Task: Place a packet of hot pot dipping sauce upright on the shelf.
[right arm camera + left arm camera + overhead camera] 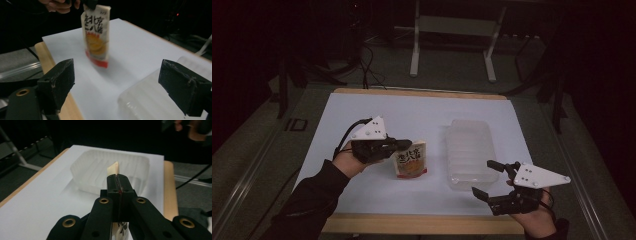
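Note:
A cream snack packet (pixel 411 158) with black lettering, an orange picture and a red bottom edge hangs over the white sheet. My left gripper (pixel 405 144) is shut on its top edge; in the left gripper view the packet's corner (pixel 113 168) pokes out past the closed jaws (pixel 117 182). The right gripper view shows the packet (pixel 96 33) dangling upright, clear of the sheet. A clear ribbed plastic tray (pixel 469 152) lies right of the packet. My right gripper (pixel 488 178) hovers open at the tray's near right corner, nothing between its jaws.
A white sheet (pixel 377 112) covers the wooden tabletop (pixel 422 224), whose edge shows at front and back. A metal stand's legs (pixel 414 55) rise behind the table in the dark. Cables trail on the floor at back left.

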Motion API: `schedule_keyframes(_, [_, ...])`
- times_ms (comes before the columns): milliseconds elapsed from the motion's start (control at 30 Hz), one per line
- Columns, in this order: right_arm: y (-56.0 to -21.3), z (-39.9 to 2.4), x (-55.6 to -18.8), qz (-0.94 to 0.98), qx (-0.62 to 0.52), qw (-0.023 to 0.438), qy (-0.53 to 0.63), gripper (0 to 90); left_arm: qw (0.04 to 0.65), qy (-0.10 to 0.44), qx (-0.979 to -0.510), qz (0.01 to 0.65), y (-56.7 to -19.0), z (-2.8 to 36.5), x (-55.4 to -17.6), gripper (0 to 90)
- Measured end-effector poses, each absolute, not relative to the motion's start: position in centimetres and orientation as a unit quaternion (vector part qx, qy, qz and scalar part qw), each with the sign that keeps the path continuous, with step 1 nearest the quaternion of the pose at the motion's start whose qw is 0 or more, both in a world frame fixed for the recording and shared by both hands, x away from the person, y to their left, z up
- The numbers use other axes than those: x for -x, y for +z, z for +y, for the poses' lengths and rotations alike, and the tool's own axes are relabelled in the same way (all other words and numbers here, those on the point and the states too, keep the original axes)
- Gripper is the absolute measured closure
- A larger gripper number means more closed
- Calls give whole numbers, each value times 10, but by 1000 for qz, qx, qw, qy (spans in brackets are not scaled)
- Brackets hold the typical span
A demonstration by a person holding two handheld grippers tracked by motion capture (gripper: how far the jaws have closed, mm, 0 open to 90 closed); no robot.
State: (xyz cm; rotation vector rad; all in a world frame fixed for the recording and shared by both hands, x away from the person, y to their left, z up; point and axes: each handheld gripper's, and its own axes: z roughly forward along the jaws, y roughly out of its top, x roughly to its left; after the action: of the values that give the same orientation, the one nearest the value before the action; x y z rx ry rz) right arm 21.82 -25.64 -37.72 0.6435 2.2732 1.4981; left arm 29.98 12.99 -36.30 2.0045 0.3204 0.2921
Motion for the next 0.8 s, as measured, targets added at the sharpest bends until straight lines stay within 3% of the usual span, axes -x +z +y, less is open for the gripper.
schedule_keyframes(367, [-338, -239, -244, 839, -165, 140, 500, 154, 526, 106, -838, 99, -353, 126, -292, 900])
schedule_keyframes(800, [-327, -210, -270, 876, -155, 103, 446, 185, 525, 100, -843, 71, -348, 114, -284, 900])
